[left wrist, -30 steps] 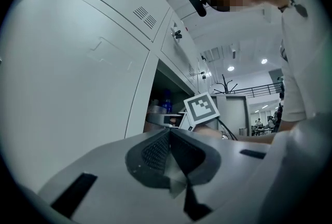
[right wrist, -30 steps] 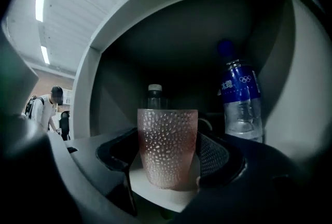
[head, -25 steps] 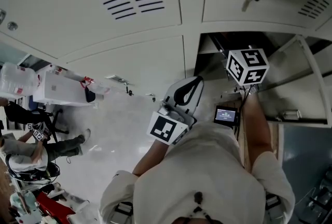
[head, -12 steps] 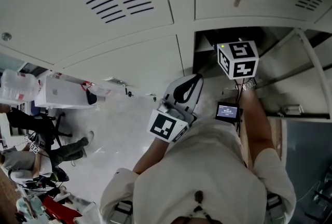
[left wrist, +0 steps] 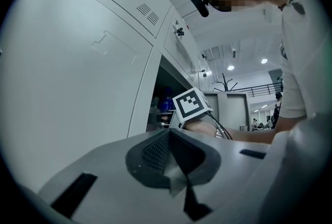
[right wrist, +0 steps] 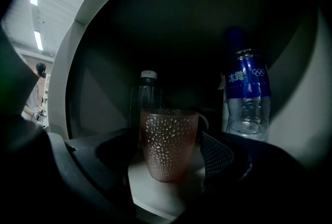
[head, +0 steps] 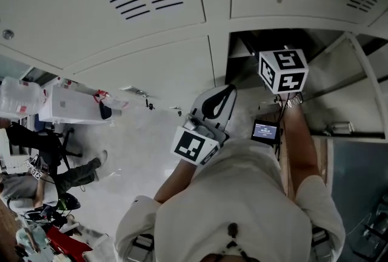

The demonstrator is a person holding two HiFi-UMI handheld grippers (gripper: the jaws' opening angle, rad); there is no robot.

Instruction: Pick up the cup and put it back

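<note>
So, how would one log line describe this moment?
right gripper: open around pink dimpled plastic cup on locker shelf | left gripper: shut, empty

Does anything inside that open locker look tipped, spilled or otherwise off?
Nothing stands out. The cup stands upright on the shelf between the open jaws of the right hand-held gripper. The blue-labelled bottle and the clear bottle behind it are upright too. No spill shows, though the view is dim.
</note>
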